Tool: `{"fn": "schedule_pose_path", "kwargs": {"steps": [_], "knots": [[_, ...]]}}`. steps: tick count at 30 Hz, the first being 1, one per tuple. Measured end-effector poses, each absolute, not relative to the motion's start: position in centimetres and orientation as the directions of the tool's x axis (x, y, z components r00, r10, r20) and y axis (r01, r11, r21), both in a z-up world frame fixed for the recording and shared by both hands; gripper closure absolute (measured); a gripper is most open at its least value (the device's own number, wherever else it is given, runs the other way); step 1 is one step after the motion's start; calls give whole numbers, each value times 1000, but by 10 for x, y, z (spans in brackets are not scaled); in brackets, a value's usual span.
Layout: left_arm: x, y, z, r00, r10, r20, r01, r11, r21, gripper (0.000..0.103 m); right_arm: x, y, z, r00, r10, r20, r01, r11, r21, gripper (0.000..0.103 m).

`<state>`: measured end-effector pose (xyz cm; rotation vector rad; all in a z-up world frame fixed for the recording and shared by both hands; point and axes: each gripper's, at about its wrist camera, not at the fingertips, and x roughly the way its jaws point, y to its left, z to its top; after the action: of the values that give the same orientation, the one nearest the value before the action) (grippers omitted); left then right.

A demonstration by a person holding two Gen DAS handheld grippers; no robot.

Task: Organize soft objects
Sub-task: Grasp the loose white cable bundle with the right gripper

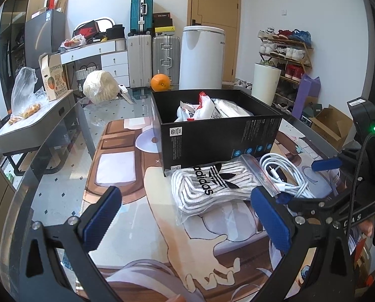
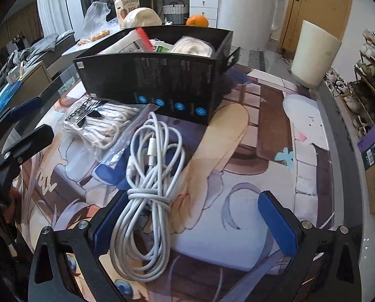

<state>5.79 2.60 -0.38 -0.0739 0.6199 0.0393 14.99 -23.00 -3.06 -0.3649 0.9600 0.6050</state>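
Readable writing: "adidas" with trefoil logo, black print on one clear zip bag of white socks, lower centre of the left wrist view, lying on the printed mat and touching the front wall of the black box. The box wall carries fine white text too small to read, plus four round blue icons. One cardboard carton, left of frame, bears lettering that cannot be made out.

Count: one sock bag outside the box; one coiled white charging cable just beside it, its upper loops lying over the bag's zip edge; one orange behind the box on the counter. Inside the box, at least two white soft packets, one with a red edge.

Left gripper: fingers spread wide, holding nothing, the sock bag ahead between the tips. Right gripper: fingers wide, the cable running between them close against the left-hand pad; nothing clamped
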Motion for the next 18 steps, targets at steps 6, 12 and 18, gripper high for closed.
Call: {"fn": "schedule_pose_path", "kwargs": {"steps": [6, 12, 18], "knots": [[58, 24, -5, 811, 10, -585, -51, 997, -54, 0, 156, -241, -30, 444, 316, -838, -616, 787, -30, 1], [58, 24, -5, 810, 8, -586, -50, 997, -56, 0, 165, -250, -31, 456, 319, -831, -598, 802, -20, 1], [58, 24, -6, 809, 5, -588, -45, 998, -53, 0, 162, -247, -31, 445, 351, -824, -622, 783, -2, 9]]}}
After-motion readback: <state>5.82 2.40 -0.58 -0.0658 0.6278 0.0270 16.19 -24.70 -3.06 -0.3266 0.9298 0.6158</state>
